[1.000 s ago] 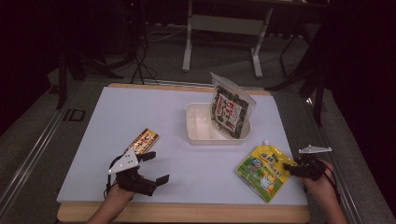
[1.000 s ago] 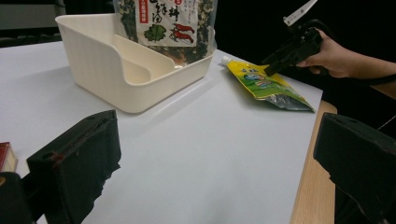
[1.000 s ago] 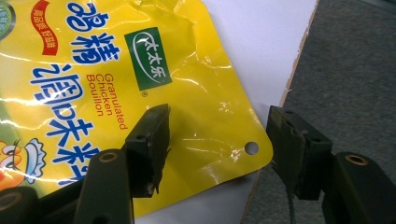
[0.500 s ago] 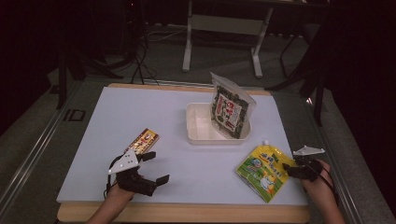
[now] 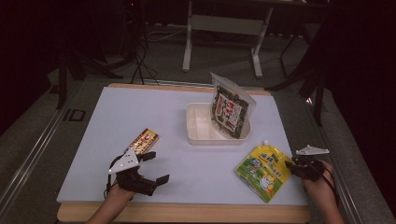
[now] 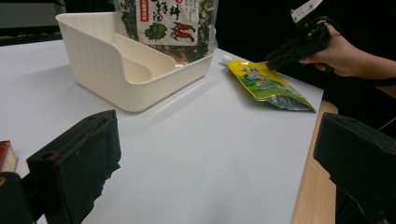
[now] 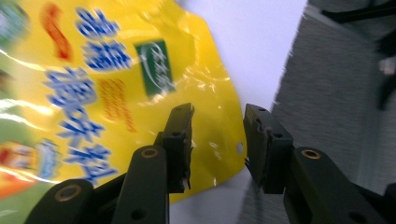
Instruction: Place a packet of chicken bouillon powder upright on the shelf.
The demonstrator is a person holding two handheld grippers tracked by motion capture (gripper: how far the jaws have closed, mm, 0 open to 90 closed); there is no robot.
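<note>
right gripper (image 7: 217, 140) closing astride the yellow pouch (image 5: 262, 171) edge — not yet pinching; left gripper (image 5: 148, 169) agape, empty.

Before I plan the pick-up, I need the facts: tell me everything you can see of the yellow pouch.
The yellow pouch is a glossy, flexible spouted bag with green and blue print and a small white cap at its far corner. It lies flat near the table's right front corner, apart from the white bin. The right gripper has just been closing; the pouch's edge lies between its jaws, which do not yet press on it.
</note>
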